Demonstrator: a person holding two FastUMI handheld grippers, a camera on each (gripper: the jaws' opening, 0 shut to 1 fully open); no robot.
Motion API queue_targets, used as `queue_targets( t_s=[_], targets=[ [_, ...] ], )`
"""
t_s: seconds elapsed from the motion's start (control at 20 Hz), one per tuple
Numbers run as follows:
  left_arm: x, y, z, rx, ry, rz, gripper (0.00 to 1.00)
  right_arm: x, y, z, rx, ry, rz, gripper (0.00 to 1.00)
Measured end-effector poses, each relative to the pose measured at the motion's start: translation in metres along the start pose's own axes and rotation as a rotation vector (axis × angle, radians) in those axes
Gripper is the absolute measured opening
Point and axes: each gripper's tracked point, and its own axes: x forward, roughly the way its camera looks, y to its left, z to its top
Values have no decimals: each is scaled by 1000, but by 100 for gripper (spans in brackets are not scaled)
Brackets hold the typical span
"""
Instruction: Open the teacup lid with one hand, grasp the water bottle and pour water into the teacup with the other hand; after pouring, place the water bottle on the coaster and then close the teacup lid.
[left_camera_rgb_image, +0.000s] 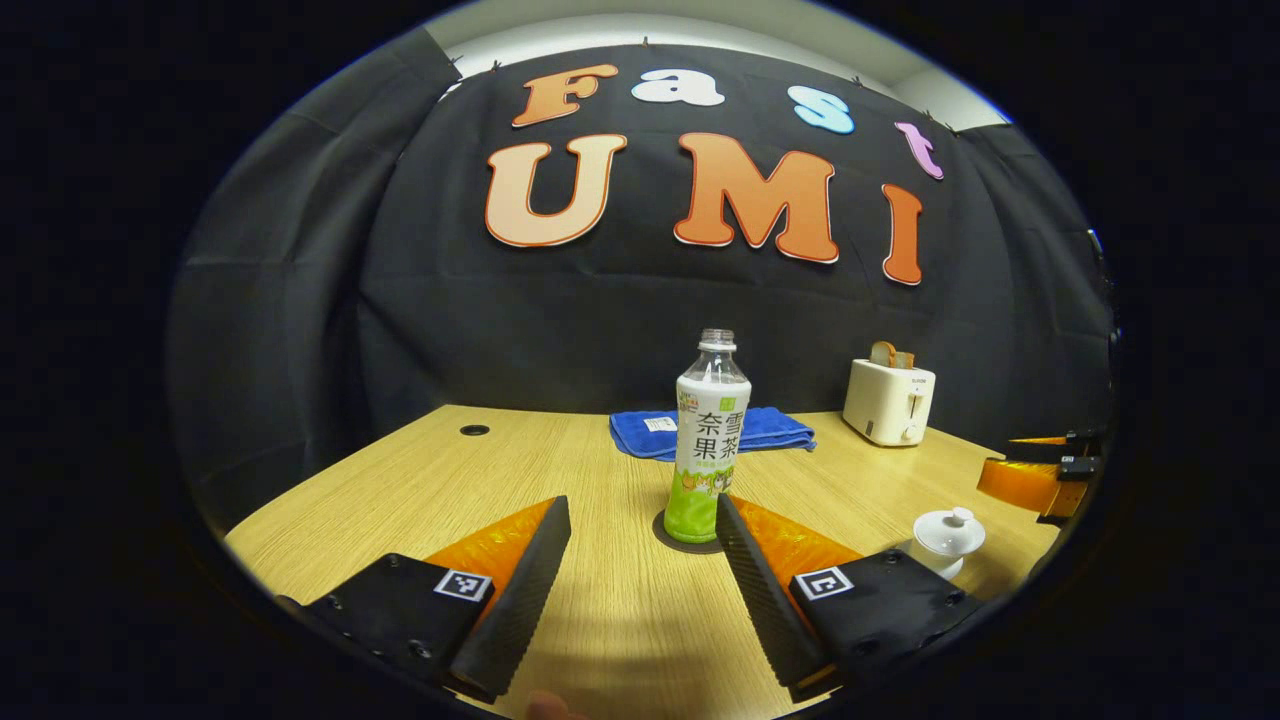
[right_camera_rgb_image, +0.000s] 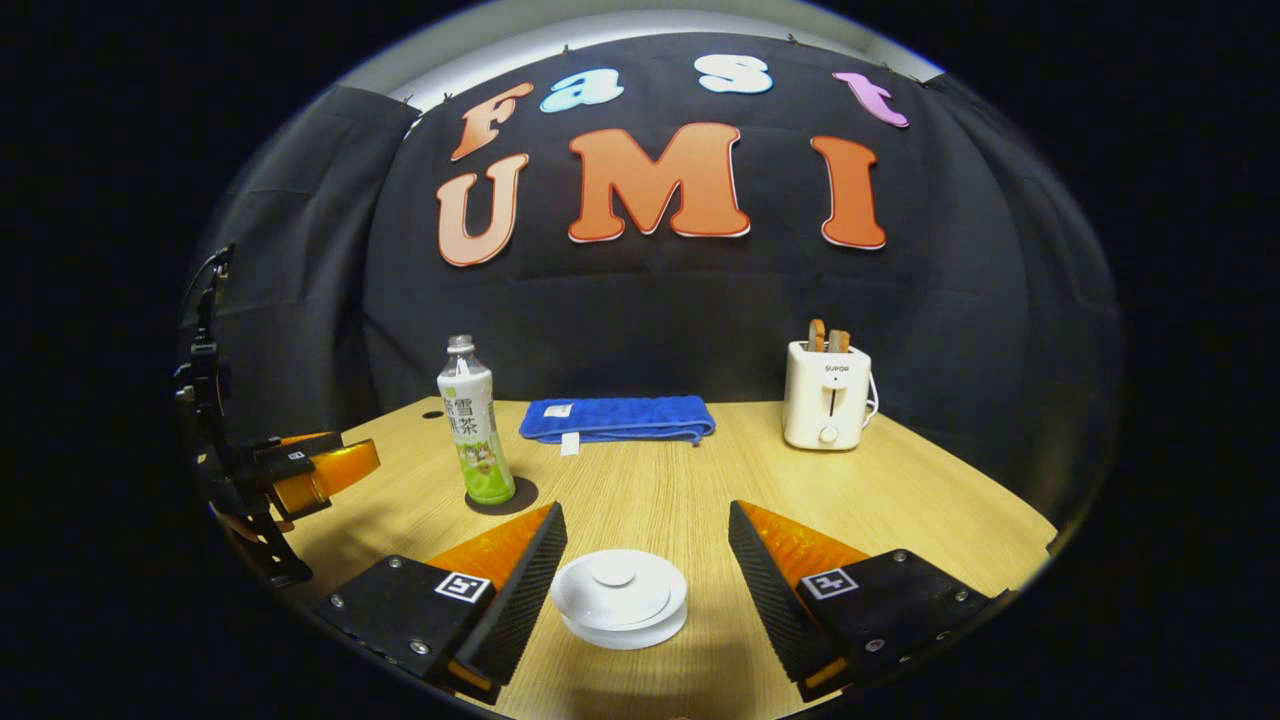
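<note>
On the wooden worktop (left_camera_rgb_image: 560, 460) the water bottle (left_camera_rgb_image: 708, 440) stands upright on a dark round coaster (left_camera_rgb_image: 690, 540), its cap off and its neck bare. In the left gripper view the left gripper (left_camera_rgb_image: 643, 520) is spread wide and holds nothing; the bottle sits ahead of it, close to the inner edge of the right-hand finger, though whether they touch cannot be told. The white teacup (left_camera_rgb_image: 945, 540) with its lid (left_camera_rgb_image: 950, 525) on stands off to the right, partly behind that finger's mount. In the right gripper view the right gripper (right_camera_rgb_image: 645, 525) is likewise released, its fingers wide apart on either side of the teacup (right_camera_rgb_image: 620, 600), which sits between them with a gap on each side, the knobbed lid (right_camera_rgb_image: 612, 585) resting on top. The bottle (right_camera_rgb_image: 475, 425) on its coaster (right_camera_rgb_image: 505, 495) stands farther back to the left. Behind, a folded blue cloth (right_camera_rgb_image: 615, 418) lies near the back wall, and a white toaster (right_camera_rgb_image: 826, 400) with slices in its slots stands to the right.
</note>
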Motion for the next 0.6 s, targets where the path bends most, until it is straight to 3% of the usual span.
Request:
queue_targets(
  t_s=[0.25, 0.6],
  targets=[
    [-16, 13, 26, -21, -39, 42, 94, -15, -23, 26, -5, -64, -50, 96],
    [-37, 32, 59, -17, -107, 97, 92, -26, -42, 25, 36, -66, -92, 97]
  ],
)
